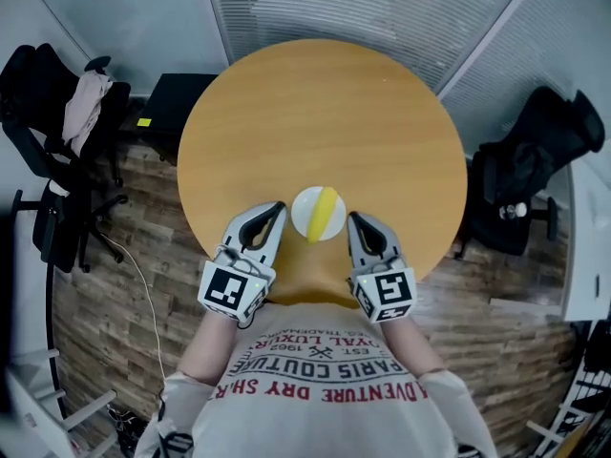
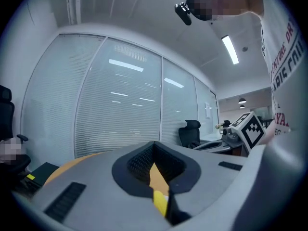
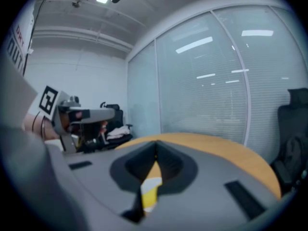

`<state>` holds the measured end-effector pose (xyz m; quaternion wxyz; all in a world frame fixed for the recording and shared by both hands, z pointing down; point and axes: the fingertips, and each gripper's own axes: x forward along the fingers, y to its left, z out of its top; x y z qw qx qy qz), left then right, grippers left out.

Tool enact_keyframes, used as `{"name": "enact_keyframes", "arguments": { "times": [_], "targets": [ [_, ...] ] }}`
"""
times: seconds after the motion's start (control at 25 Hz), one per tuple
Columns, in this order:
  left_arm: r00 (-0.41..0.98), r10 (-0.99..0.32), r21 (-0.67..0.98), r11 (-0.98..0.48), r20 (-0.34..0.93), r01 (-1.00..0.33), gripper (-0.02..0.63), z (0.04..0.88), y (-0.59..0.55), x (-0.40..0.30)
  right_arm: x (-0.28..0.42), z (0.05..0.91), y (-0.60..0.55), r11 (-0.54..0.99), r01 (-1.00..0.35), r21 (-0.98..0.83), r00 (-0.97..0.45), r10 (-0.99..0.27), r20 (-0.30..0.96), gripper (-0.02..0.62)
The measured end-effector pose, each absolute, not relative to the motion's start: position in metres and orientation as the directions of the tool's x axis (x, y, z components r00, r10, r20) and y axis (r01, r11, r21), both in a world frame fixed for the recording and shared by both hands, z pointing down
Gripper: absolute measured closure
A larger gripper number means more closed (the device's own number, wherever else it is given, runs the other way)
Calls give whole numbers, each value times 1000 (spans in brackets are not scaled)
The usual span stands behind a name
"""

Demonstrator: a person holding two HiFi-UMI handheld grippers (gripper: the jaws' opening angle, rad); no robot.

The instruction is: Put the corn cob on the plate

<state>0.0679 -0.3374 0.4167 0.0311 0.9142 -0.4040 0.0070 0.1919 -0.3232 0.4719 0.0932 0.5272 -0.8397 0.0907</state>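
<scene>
A yellow corn cob [image 1: 326, 214] lies on a small white plate [image 1: 305, 211] near the front edge of the round wooden table [image 1: 325, 113]. My left gripper [image 1: 279, 209] hangs just left of the plate, shut with nothing in it. Just right of the plate is my right gripper [image 1: 352, 218], also shut and empty. In the left gripper view the jaws [image 2: 154, 147] meet at the tips, and a bit of the corn cob [image 2: 160, 202] shows below through the gap. The right gripper view has the closed jaws [image 3: 155, 149] over the corn cob [image 3: 149, 195].
Black office chairs stand left [image 1: 50, 93] and right [image 1: 535, 160] of the table. A black box [image 1: 177, 98] sits on the floor at the table's back left. A white cable [image 1: 143, 284] runs over the wood floor. Glass walls with blinds close off the back.
</scene>
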Motion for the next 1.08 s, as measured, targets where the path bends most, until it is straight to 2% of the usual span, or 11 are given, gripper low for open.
{"name": "enact_keyframes", "arguments": {
  "times": [0.36,1.08],
  "targets": [
    [700,-714,70,-699,-19,-711,574,404,-338,63,181,456,-319,407,-913,-22,-401,-888,225,566],
    [713,-701,101,-710,-9,-697,574,409,-338,56,180,459,-310,378,-925,-20,-371,-894,253,566]
  ]
}}
